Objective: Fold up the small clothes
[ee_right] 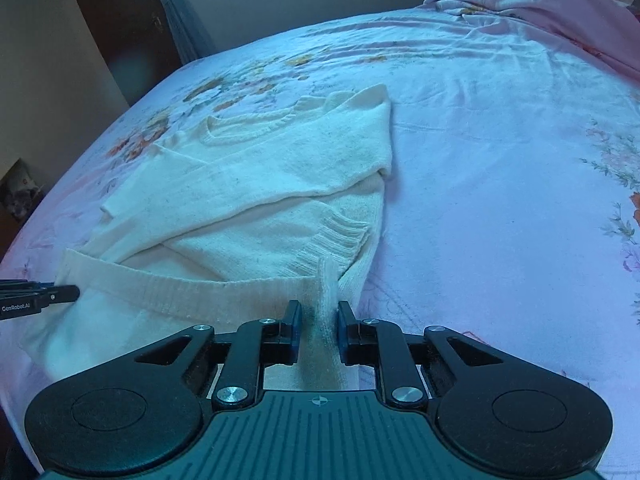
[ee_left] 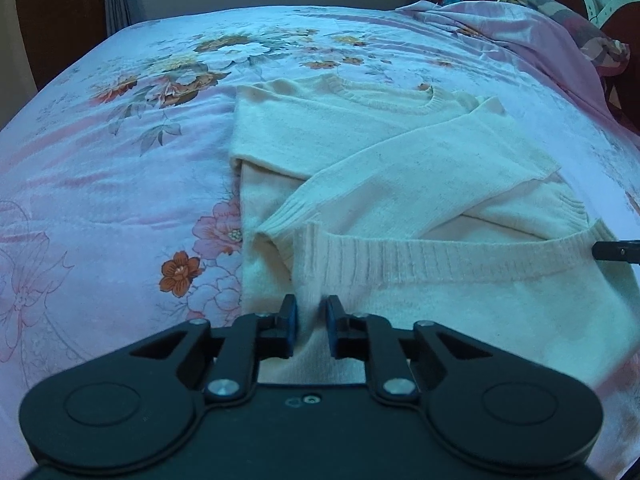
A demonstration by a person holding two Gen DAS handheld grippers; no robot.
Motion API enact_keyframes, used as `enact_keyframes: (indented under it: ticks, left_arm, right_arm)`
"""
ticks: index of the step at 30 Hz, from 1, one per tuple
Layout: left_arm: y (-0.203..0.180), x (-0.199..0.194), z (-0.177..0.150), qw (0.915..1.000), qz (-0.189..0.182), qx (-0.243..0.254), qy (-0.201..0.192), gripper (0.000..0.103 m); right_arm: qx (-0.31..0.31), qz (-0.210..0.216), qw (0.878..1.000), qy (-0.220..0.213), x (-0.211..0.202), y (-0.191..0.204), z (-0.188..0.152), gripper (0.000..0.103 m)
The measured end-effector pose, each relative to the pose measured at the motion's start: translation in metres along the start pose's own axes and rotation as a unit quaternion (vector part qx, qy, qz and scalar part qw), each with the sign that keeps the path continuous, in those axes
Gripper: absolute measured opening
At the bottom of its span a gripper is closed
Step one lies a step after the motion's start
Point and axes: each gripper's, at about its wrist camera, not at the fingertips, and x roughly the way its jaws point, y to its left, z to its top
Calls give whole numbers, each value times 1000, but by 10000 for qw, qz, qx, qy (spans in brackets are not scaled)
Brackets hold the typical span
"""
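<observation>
Garment: a cream knit sweater (ee_left: pixel 360 152) lies flat on the floral bedsheet (ee_left: pixel 120 160), neckline at the far end, both sleeves already crossed over the chest.
Hem: the ribbed hem (ee_left: pixel 440 260) is lifted off the bed and stretched as a band between the two tools — the body below it hangs slack toward the cameras.
Left gripper (ee_left: pixel 311 312): closed on the hem's left corner, knit pinched between its blue pads.
Right gripper (ee_right: pixel 319 316): closed on the hem's right corner, a fold of rib standing up between its fingers.
Step in hand: by my reading, the bottom-to-top fold — sleeves are done, hem is raised but not yet carried over.
Next move: both tools should travel together toward the neckline, keeping the band taut and level, then lay the hem near the collar (ee_left: pixel 400 98) before letting go.
Risk: uneven travel would skew the fold or drag the crossed sleeves out of place.
</observation>
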Motion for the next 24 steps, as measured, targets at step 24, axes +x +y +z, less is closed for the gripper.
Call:
enact_keyframes:
  ticks: [24]
  left_arm:
    - [-13, -4, -4, 9999, 90, -55, -71, 6]
  right_arm:
    - [-634, 107, 9978, 170, 2, 17, 1, 4]
